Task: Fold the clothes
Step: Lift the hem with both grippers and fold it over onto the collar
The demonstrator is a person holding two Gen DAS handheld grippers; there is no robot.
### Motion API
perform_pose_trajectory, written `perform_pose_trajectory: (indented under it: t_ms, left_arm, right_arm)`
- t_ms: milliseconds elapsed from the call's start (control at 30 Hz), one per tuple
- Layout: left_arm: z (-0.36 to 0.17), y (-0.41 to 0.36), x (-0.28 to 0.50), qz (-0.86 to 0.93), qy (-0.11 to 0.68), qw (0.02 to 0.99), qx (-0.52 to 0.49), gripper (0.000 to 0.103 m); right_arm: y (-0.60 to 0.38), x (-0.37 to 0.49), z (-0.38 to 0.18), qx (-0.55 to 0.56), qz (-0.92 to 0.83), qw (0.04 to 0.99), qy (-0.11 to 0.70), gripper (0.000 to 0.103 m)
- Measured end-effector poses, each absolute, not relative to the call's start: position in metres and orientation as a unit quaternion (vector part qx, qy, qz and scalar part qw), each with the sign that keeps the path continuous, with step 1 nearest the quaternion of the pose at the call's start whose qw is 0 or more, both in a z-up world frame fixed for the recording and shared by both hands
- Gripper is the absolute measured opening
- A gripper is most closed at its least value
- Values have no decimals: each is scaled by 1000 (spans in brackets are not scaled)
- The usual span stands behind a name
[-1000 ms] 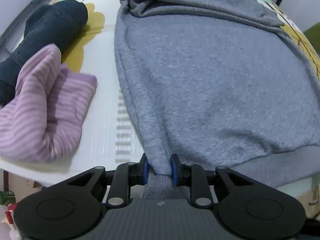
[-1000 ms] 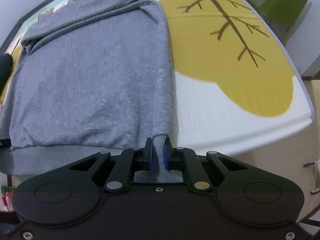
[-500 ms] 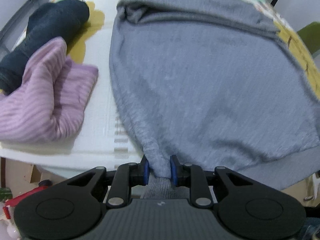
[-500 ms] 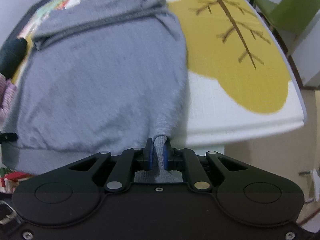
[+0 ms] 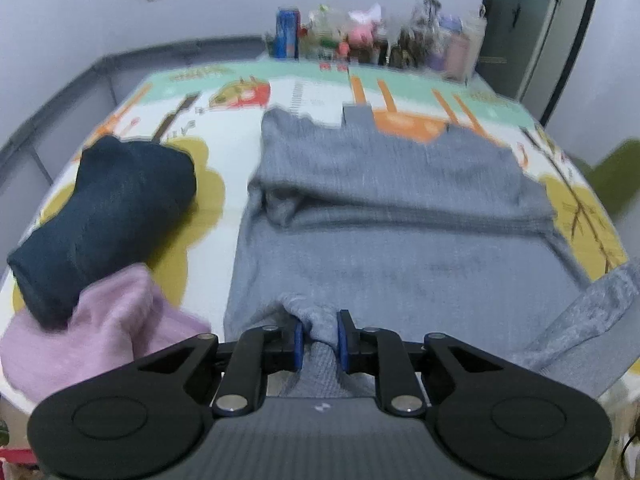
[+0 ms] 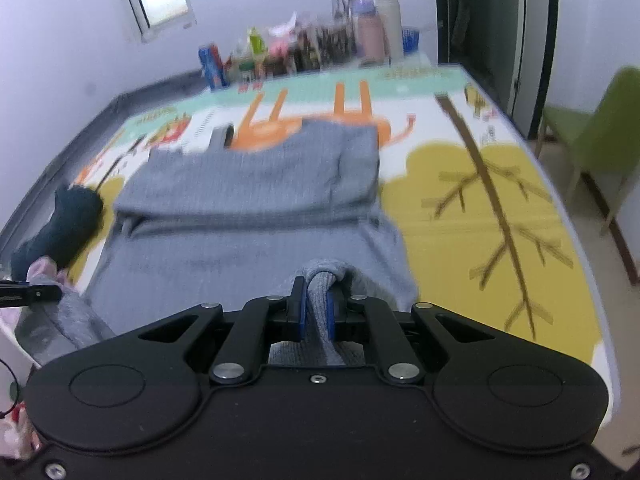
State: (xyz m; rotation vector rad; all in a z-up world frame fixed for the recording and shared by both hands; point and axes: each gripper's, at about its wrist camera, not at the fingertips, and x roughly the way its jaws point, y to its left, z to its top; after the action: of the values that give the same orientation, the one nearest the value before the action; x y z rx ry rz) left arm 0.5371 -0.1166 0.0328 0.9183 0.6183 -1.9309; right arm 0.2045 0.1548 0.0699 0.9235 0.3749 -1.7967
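Note:
A grey sweatshirt (image 5: 400, 248) lies on the patterned table mat (image 5: 224, 184), its sleeves folded across the far part. My left gripper (image 5: 319, 334) is shut on the near left corner of its hem and holds it lifted above the table. My right gripper (image 6: 316, 308) is shut on the near right corner of the grey sweatshirt (image 6: 248, 240). The hem hangs slack between the two grippers. The left gripper's tip (image 6: 28, 294) shows at the left edge of the right wrist view.
A rolled dark blue garment (image 5: 108, 208) and a pink striped garment (image 5: 104, 328) lie left of the sweatshirt. Bottles and small items (image 5: 372, 40) line the far table edge. A green chair (image 6: 592, 136) stands to the right, past the table edge (image 6: 576, 240).
Both grippers have lifted the hem corners and tilted up and forward, so the views now look across the table to the far wall. The near hem has left the table.

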Motion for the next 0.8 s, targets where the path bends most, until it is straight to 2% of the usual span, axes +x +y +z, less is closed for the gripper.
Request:
perform_pose_trajectory:
  t_ms: [467,800]
  left_arm:
    - [87,-227,503,-819,219,450,281,18]
    - [88,-290,467,-818,226,458,266,18]
  right_arm:
    - [51,163,110,315,-810,489,76,8]
    - [-33,147,113,279,-830,475,90,8]
